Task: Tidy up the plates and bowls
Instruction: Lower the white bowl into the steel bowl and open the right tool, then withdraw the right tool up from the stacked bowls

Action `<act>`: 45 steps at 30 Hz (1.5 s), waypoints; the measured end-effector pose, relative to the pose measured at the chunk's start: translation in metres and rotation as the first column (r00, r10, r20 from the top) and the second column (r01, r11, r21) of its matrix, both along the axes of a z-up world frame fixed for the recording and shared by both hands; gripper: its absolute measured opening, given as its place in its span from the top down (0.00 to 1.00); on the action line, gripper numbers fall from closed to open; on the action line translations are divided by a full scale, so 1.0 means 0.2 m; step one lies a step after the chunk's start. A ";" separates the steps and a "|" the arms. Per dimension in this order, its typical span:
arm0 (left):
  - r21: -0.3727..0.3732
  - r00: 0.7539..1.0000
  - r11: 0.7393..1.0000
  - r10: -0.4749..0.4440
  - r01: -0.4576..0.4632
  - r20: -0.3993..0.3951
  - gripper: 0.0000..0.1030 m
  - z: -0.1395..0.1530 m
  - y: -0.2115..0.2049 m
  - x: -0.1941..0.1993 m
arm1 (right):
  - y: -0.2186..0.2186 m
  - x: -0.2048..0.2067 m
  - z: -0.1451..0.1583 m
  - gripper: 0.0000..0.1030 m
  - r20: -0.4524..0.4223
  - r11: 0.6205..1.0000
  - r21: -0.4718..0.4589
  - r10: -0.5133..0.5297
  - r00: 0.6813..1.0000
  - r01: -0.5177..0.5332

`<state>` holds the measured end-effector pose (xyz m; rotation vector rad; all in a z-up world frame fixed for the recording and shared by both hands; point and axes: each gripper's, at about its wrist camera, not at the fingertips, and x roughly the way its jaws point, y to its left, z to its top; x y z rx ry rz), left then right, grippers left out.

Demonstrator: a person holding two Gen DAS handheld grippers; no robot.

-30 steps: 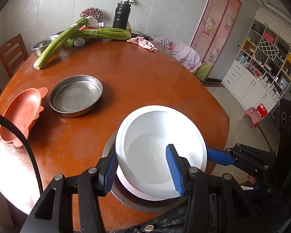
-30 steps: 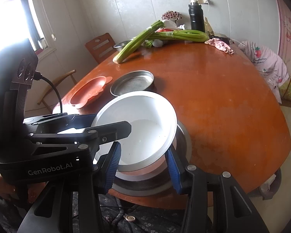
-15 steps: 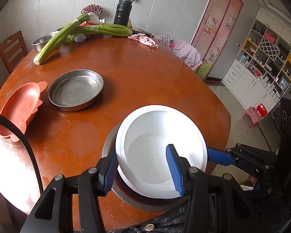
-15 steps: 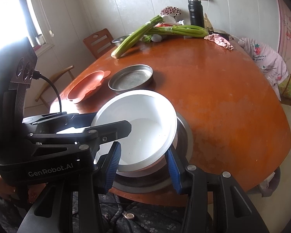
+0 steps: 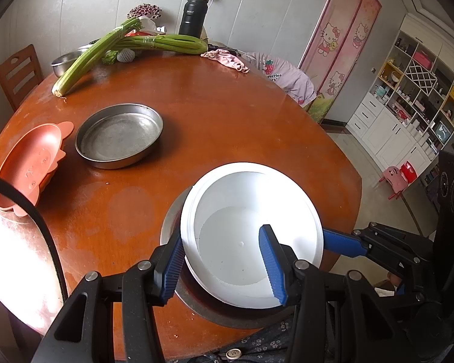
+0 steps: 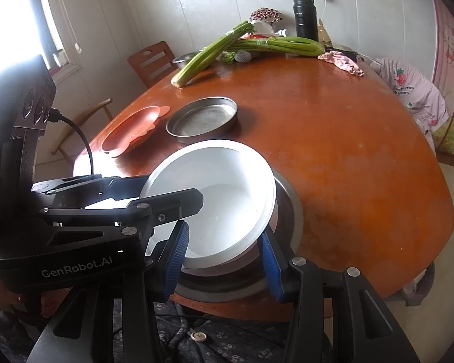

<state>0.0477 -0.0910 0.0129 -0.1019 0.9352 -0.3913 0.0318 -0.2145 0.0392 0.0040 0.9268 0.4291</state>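
A white bowl (image 5: 245,208) is tilted over a steel plate (image 5: 178,287) at the near table edge; in the right wrist view the bowl (image 6: 224,181) lies over the same plate (image 6: 287,211). My left gripper (image 5: 224,260) straddles the bowl's near-left rim, one finger inside and one outside. My right gripper (image 6: 224,248) straddles the bowl's near-right rim. Both sets of jaws stand apart with the bowl's wall between them. A second steel pan (image 5: 119,134) and an orange kids' plate (image 5: 30,160) sit at the left.
Celery stalks (image 5: 130,45), a black flask (image 5: 193,15), a steel bowl (image 5: 65,62) and a pink cloth (image 5: 227,59) lie at the far side of the round wooden table (image 5: 227,121). A wooden chair (image 5: 18,75) stands behind it at the left.
Both grippers and the white bowl have risen a little and tilted; the rest of the table looks lower and farther. The grip on the bowl is unchanged.
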 end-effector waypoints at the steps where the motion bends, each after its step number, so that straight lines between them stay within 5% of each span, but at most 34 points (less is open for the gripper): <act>1: 0.000 1.000 1.000 0.000 0.000 0.001 0.53 0.00 0.00 0.00 | 0.00 0.00 0.00 0.52 0.000 1.000 -0.002 0.001 1.000 -0.001; 45: -0.051 0.999 0.998 0.043 -0.042 0.012 0.53 0.03 0.15 0.01 | -0.09 0.02 0.05 0.51 0.033 0.996 -0.038 -0.081 0.996 0.082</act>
